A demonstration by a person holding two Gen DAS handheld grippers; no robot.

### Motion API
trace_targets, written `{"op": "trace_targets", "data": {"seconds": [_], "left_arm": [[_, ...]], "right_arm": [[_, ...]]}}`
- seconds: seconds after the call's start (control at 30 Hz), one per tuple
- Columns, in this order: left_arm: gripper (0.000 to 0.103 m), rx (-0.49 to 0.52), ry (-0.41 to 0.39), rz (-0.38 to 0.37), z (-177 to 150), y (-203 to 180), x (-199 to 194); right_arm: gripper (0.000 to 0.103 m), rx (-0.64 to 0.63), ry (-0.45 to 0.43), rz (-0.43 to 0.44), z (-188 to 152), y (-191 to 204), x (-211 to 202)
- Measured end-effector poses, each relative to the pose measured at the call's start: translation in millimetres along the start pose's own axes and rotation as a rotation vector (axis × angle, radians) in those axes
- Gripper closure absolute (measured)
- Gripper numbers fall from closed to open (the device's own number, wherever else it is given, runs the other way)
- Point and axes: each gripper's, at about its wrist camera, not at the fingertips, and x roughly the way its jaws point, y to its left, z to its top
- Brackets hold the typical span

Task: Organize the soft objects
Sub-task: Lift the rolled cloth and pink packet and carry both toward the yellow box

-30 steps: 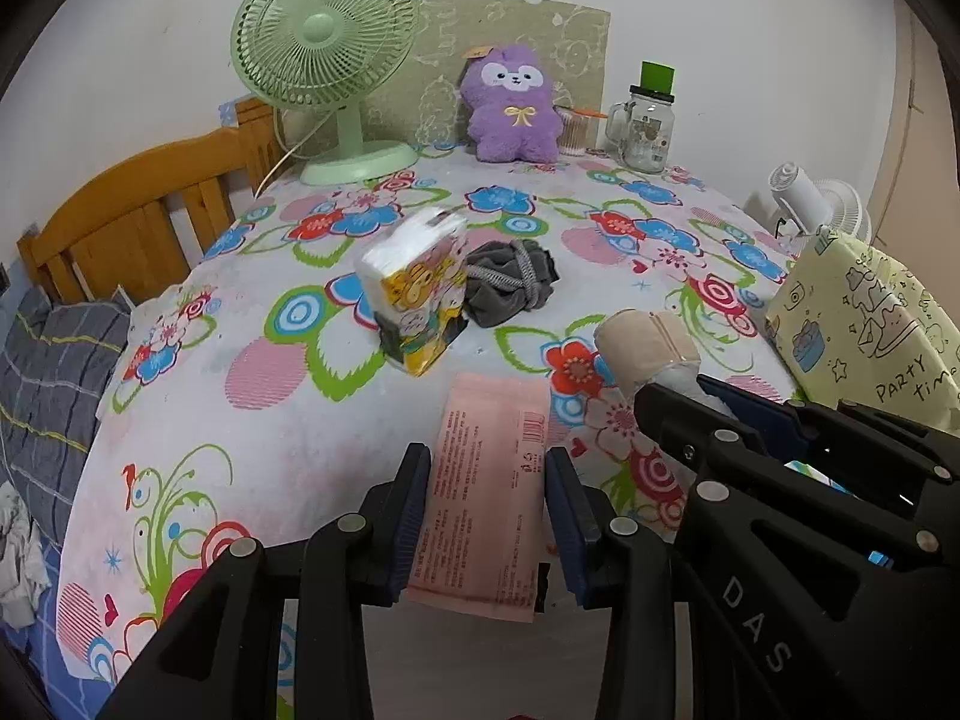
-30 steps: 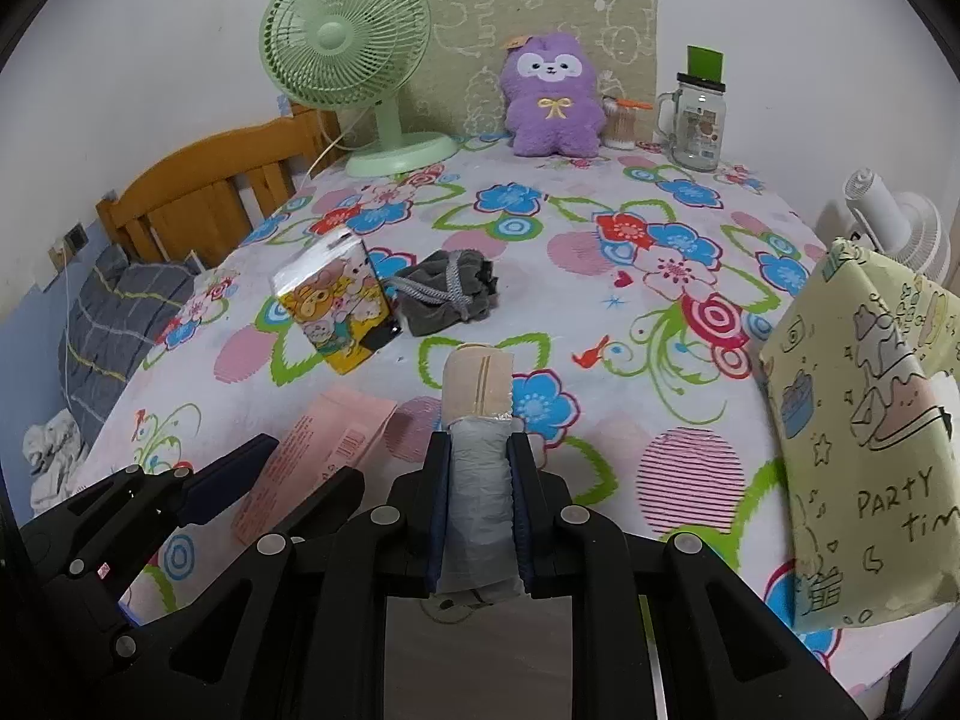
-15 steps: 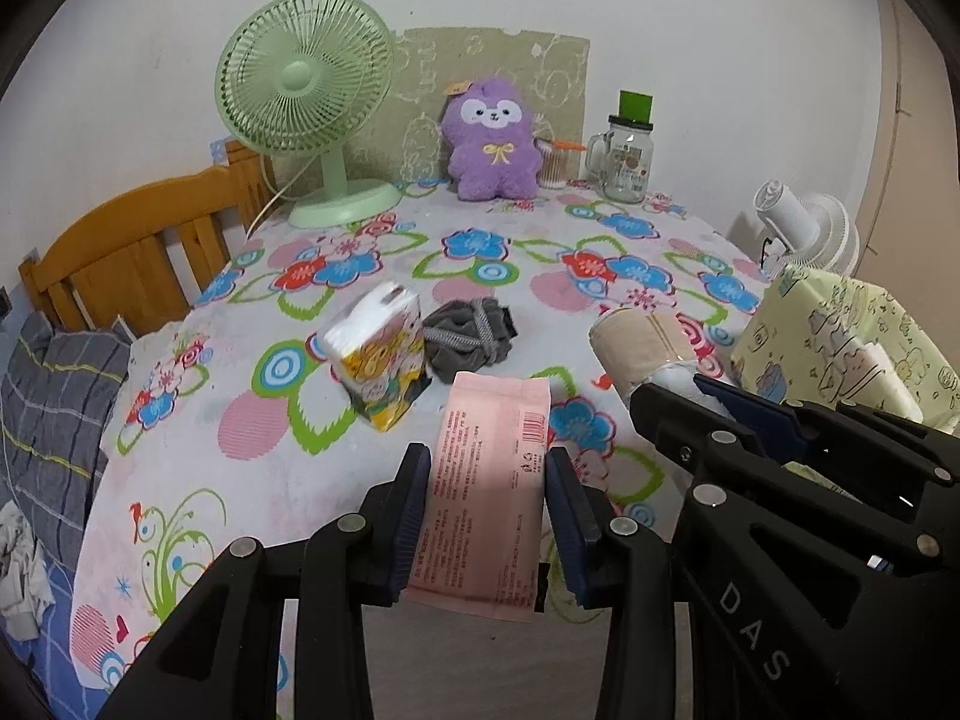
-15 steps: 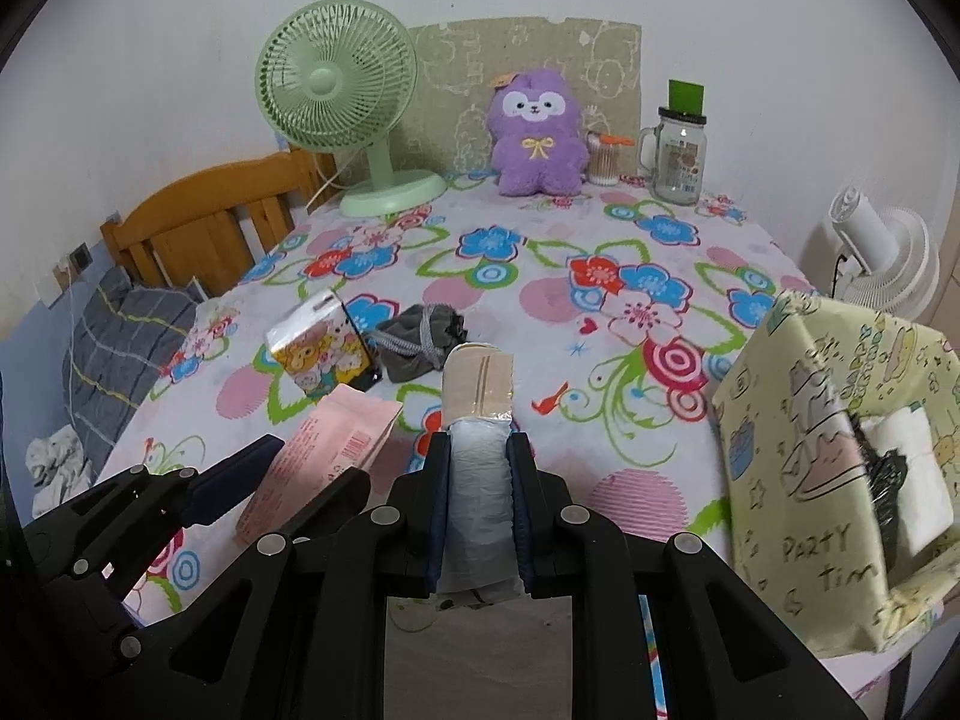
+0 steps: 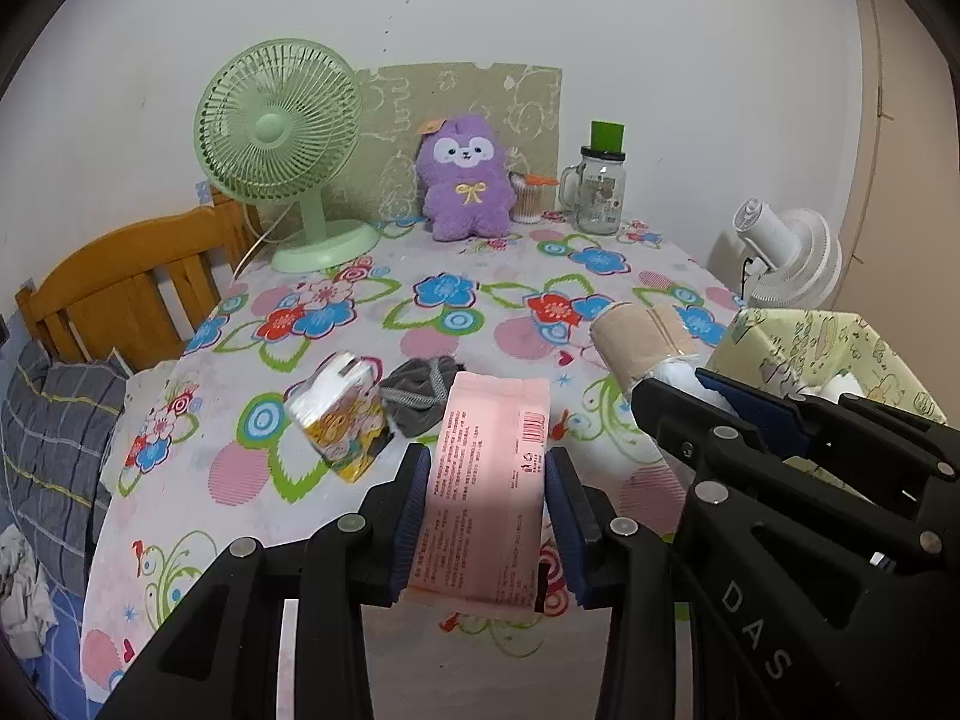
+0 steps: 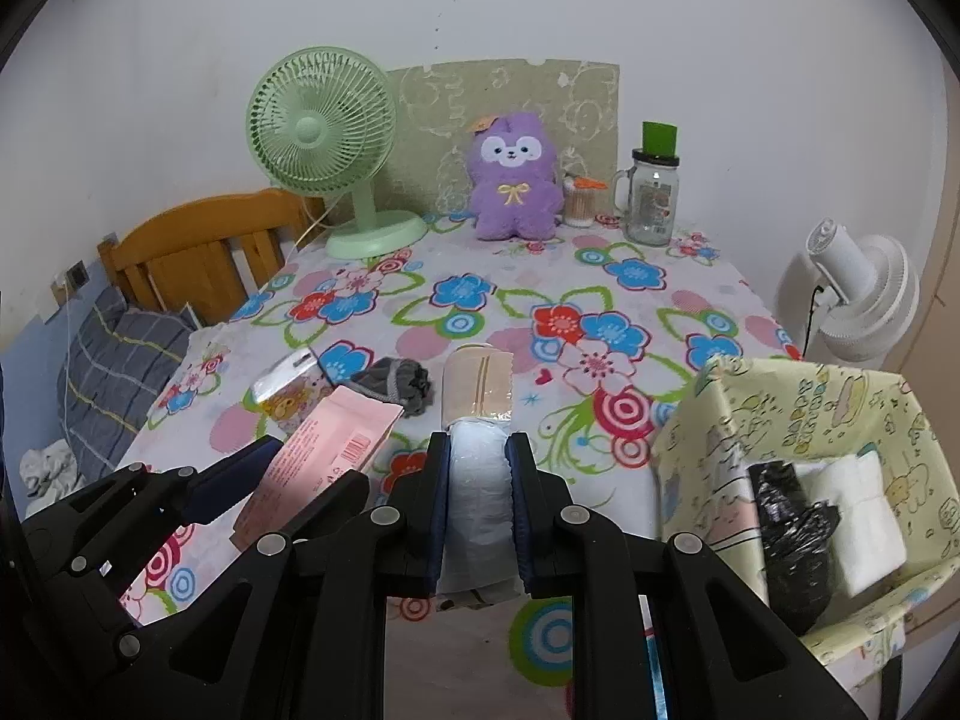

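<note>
My left gripper (image 5: pixel 487 468) is shut on a flat pink packet (image 5: pixel 489 474) and holds it above the table's near edge; the packet also shows in the right wrist view (image 6: pixel 324 450). My right gripper (image 6: pixel 478 456) is shut on a beige and white wrapped roll (image 6: pixel 478 420), also seen in the left wrist view (image 5: pixel 645 342). A yellow-green fabric storage box (image 6: pixel 792 414) stands at the right with a black item (image 6: pixel 789 528) and a white pack (image 6: pixel 858 504) inside. A tissue pack (image 5: pixel 339 420) and a grey pouch (image 5: pixel 420 393) lie on the floral table (image 5: pixel 480 300).
A green desk fan (image 5: pixel 282 144), a purple plush toy (image 5: pixel 465 180), a cotton-swab jar (image 5: pixel 528 198) and a glass mug with a green lid (image 5: pixel 600 186) stand at the back. A wooden chair (image 5: pixel 120 294) is at the left, a white fan (image 5: pixel 786 258) at the right.
Both grippers have risen and pulled back from the table with their loads held. The storage box's open top with the black and white items has come into the right wrist view.
</note>
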Motion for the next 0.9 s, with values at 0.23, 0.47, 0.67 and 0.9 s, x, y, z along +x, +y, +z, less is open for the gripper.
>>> {"op": "trace_targets", "data": {"seconds": [0.23, 0.47, 0.67, 0.9], "left_arm": [[0.064, 0.009, -0.017, -0.016, 11, -15, -1], [0.064, 0.022, -0.044, -0.033, 23, -32, -5], [0.064, 0.033, -0.058, -0.037, 30, -45, -7], [0.063, 0.046, -0.073, -0.055, 36, -63, -8]], "right_arm": [[0.081, 0.007, -0.018, -0.017, 8, -16, -7], [0.081, 0.02, -0.046, -0.031, 16, -33, -18], [0.081, 0.026, -0.064, -0.037, 21, -47, -25], [0.081, 0.035, -0.079, -0.054, 24, -64, -34]]}}
